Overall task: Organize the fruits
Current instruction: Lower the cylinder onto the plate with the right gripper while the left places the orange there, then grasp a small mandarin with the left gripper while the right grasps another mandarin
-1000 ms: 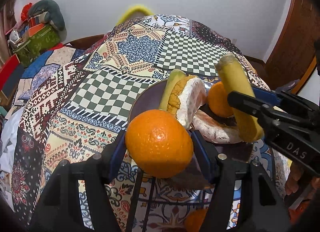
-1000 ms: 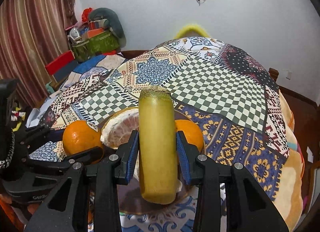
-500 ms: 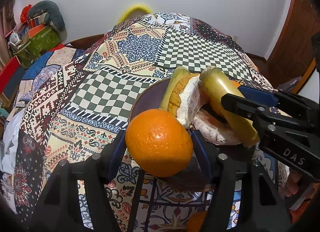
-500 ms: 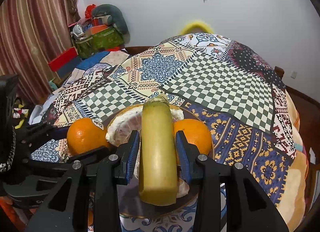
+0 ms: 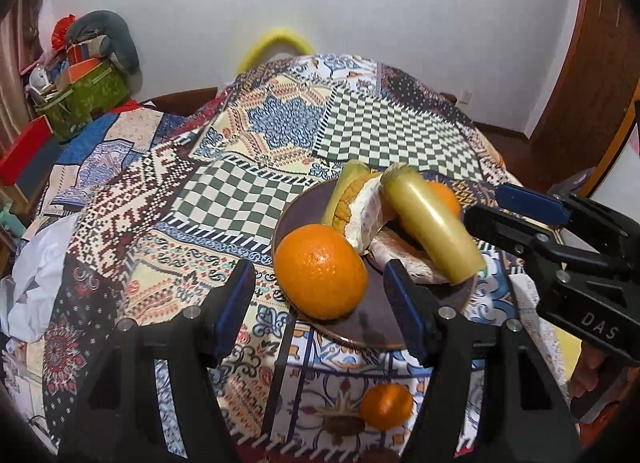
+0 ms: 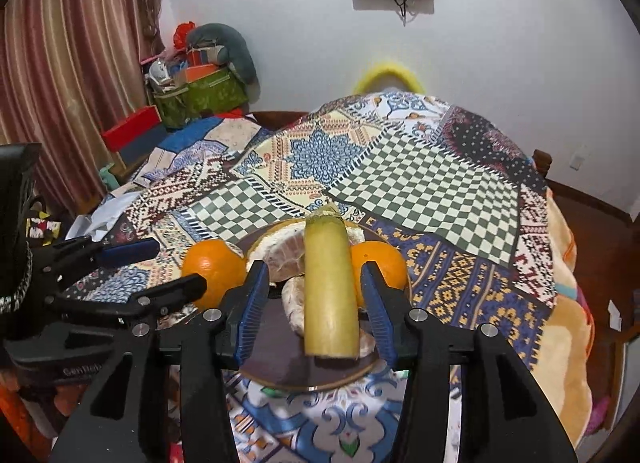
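The right gripper (image 6: 314, 303) is seen low in the middle of its own view, its jaws having just been opening; they now stand apart on either side of a yellow-green stalk piece (image 6: 329, 287), and a gap is visible between each blue pad and the stalk. The stalk piece is laid lengthwise over peeled pomelo pieces (image 6: 280, 257) on a dark round plate (image 6: 280, 363).

In the left wrist view, the left gripper (image 5: 320, 293) sits at the lower centre with its jaws apart. A large orange (image 5: 321, 277) is seen between them on the near left edge of the plate (image 5: 372, 327); the left pad is clear of it, while contact at the right pad cannot be told. A second orange (image 5: 446, 199) lies at the far right side of the plate, partly hidden behind the stalk piece (image 5: 432, 225). A small orange (image 5: 386, 407) lies off the plate, at the lower centre of the frame, on the patterned quilt (image 5: 248, 191). The quilt covers the whole surface under the plate.
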`<state>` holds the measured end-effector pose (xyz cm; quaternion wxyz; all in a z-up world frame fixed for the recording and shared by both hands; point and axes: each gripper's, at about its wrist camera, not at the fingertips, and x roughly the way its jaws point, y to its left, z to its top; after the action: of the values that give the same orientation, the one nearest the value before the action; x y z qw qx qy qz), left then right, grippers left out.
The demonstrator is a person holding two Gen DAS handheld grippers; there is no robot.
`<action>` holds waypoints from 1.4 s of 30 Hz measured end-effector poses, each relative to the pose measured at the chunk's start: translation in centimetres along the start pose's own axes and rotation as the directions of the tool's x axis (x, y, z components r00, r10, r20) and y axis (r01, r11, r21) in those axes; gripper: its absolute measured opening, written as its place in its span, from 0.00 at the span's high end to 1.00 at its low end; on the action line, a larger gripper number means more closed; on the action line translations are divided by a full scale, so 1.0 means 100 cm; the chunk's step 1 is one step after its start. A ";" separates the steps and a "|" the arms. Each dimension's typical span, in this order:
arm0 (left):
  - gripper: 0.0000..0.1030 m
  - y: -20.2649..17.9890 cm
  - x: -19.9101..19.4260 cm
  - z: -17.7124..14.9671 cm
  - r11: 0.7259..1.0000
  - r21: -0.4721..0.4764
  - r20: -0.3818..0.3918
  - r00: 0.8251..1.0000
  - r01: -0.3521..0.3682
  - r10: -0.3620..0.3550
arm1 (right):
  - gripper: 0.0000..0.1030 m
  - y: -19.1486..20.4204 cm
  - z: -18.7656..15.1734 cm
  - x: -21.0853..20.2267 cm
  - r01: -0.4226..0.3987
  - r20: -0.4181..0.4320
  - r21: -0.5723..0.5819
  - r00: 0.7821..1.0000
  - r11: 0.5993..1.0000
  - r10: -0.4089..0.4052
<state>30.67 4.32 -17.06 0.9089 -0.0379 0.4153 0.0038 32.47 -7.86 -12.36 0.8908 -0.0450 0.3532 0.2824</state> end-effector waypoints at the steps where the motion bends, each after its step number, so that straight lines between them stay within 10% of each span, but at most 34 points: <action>1: 0.36 0.000 -0.006 -0.001 1.000 -0.001 0.007 1.000 -0.001 0.001 | 0.56 0.001 -0.001 -0.006 0.004 0.007 0.000 1.000 1.000 -0.004; 19: 0.30 0.002 -0.096 -0.048 1.000 -0.019 0.079 0.997 -0.001 0.003 | 0.44 0.030 -0.034 -0.079 0.037 0.053 -0.014 0.998 0.999 -0.036; 42: 0.36 -0.029 -0.058 -0.133 0.998 0.005 -0.123 0.990 0.068 -0.067 | 0.36 0.044 -0.097 -0.082 0.055 -0.042 -0.003 0.998 0.998 -0.055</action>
<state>16.97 0.66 -21.13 0.8814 -0.0477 0.4689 -0.0313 19.41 -10.71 -13.74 0.8905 -0.0615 0.3702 0.2572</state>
